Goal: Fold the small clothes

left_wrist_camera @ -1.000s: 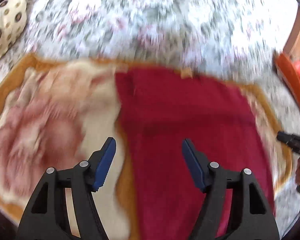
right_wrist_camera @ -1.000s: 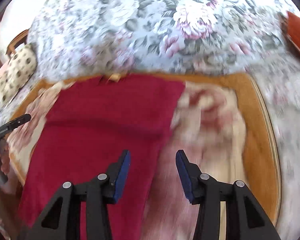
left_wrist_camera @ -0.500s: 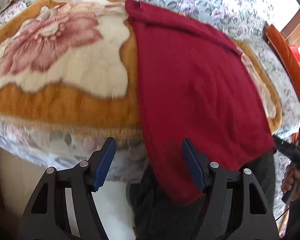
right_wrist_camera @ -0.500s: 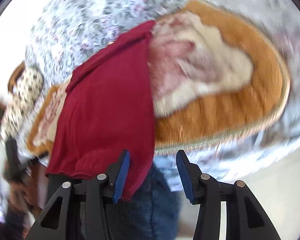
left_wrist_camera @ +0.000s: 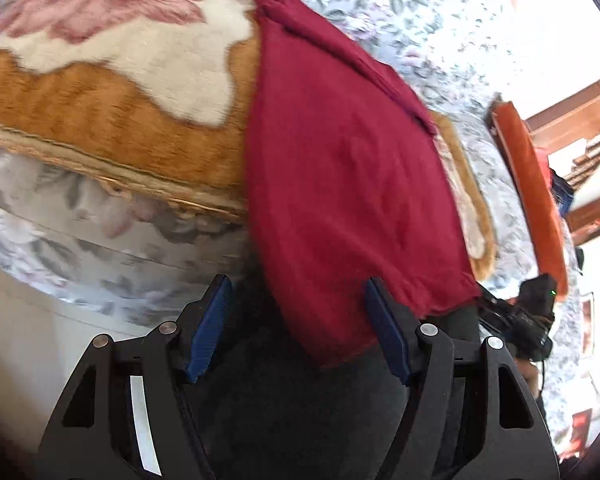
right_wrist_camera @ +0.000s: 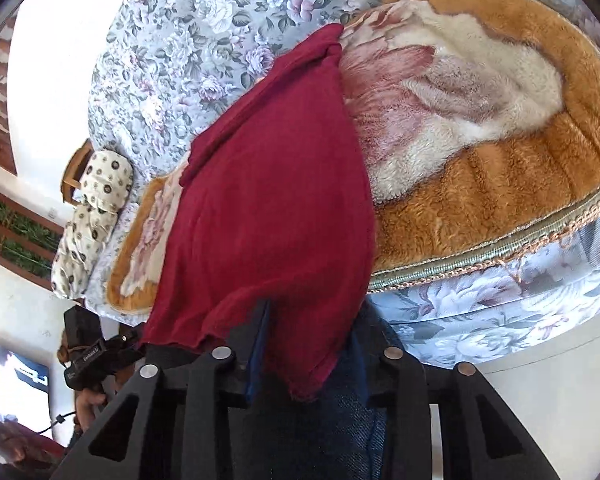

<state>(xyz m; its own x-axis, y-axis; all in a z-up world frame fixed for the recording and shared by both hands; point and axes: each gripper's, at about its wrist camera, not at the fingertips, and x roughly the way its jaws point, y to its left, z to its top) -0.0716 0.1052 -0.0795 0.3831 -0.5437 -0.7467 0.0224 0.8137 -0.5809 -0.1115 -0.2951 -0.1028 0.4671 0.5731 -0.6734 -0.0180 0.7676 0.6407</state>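
Half a second ago both grippers hung just short of the hem with their jaws apart; now they have closed in on the near corners. The left gripper (left_wrist_camera: 296, 330) is open, its blue pads wide, with the hanging corner of the red garment (left_wrist_camera: 340, 184) drooping between them from 12 o'clock but touched by neither. The right gripper (right_wrist_camera: 306, 350) has advanced further: its jaws have narrowed and the right-hand corner of the cloth now sits between the pads, apparently pinched, though the fabric hides the contact itself. In my judgement this means the fold is about to start, with one corner taken and the other still to be grabbed.

The garment lies flat and fairly smooth on a plush orange and cream blanket (left_wrist_camera: 112, 108) spread over a floral bedspread (right_wrist_camera: 188, 52). Its far end, with a folded band, points toward 12 o'clock in the left view and 1 o'clock in the right view. Its near hem spills over the bed edge, slightly wavy, toward 6 o'clock.
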